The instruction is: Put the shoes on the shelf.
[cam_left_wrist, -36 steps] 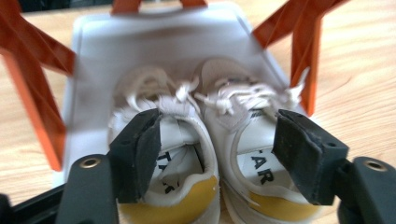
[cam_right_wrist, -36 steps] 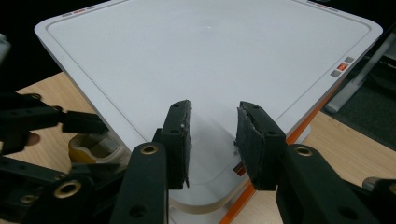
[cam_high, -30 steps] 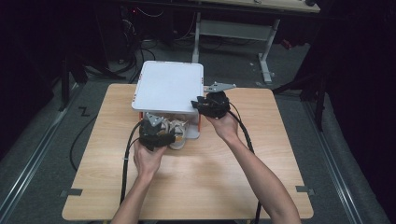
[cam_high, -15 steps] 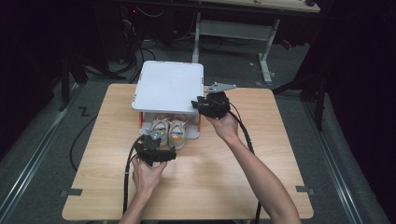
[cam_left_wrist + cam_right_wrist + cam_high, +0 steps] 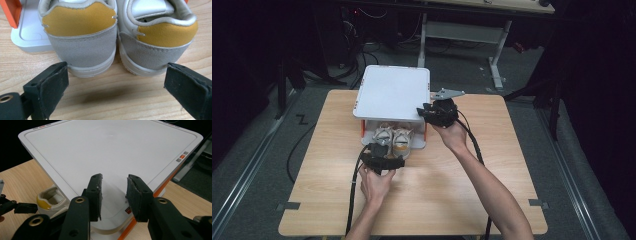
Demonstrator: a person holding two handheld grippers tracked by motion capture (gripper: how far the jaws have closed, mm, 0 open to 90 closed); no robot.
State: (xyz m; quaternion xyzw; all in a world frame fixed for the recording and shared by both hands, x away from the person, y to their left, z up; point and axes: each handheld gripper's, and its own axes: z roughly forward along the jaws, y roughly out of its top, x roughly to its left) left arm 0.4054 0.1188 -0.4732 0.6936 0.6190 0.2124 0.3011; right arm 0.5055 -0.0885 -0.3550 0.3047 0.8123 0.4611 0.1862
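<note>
High view: we are taking the white shelf unit [image 5: 392, 92] on the wooden table [image 5: 492, 170] as the landmark. A pair of shoes [image 5: 393, 138] is sitting on its lower tray, under the white top panel, heels facing the person. The left gripper [image 5: 381, 159] is resting just in front of those heels, on the person's side of the shelf unit. The right gripper [image 5: 432, 112] is sitting at the shelf unit's right front corner, level with the top panel.

Left gripper view: we are looking along the jaws at the two heels. The left shoe [image 5: 80, 37] and the right shoe [image 5: 160, 37] are standing side by side, touching, each with a yellow heel patch over grey suede. The heels are projecting past the front edge of the shelf unit's lower tray [image 5: 30, 37] onto the wood. The jaws have just been opening; they are standing spread wide, one at each outer side of the pair, short of the heels, and pinching nothing.

Right gripper view: the jaws are standing partly apart at the edge of the shelf unit's top panel [image 5: 112, 150]. Whether the pads are pressing on that edge, we cannot tell. A yellow heel [image 5: 47, 201] is showing below the panel.
</note>
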